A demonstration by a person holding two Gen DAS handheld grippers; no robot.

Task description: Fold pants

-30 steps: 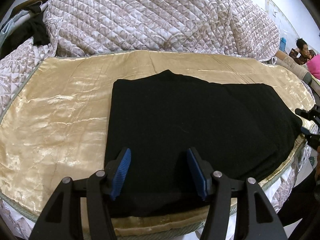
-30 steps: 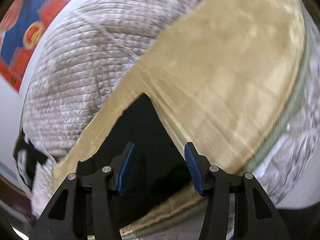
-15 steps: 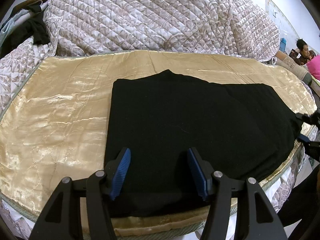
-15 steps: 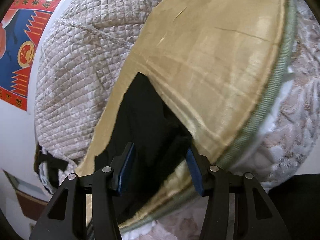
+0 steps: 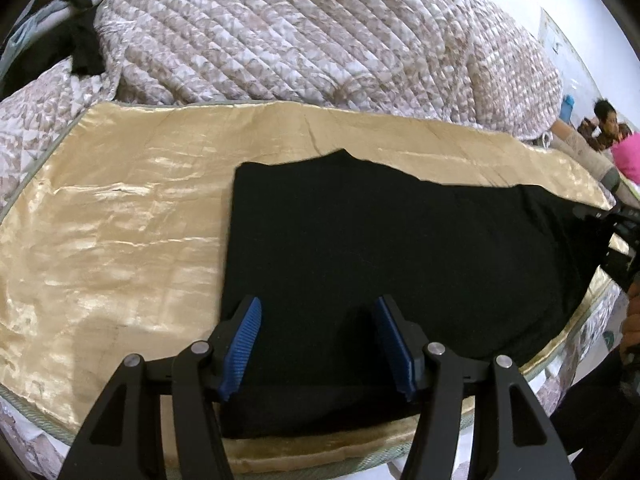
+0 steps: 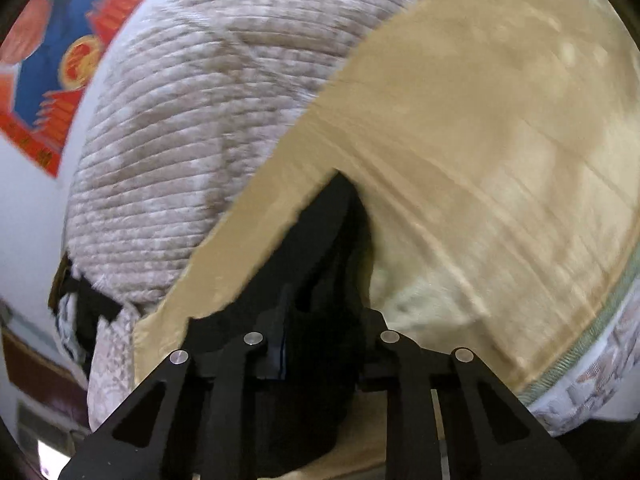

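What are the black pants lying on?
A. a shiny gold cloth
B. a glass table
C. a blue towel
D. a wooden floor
A: the black pants lie spread flat on a shiny gold cloth that covers the bed, with a quilt bunched behind it.

Even, soft daylight is seen in both views, with glare thrown off the gold satin cover (image 5: 120,240) and detail lost in the black pants (image 5: 400,260). The left wrist view is rendered sharp, while the right wrist view is smeared by motion blur. Straight lines are bent by fisheye distortion, and dark vignetting is seen at the corners.
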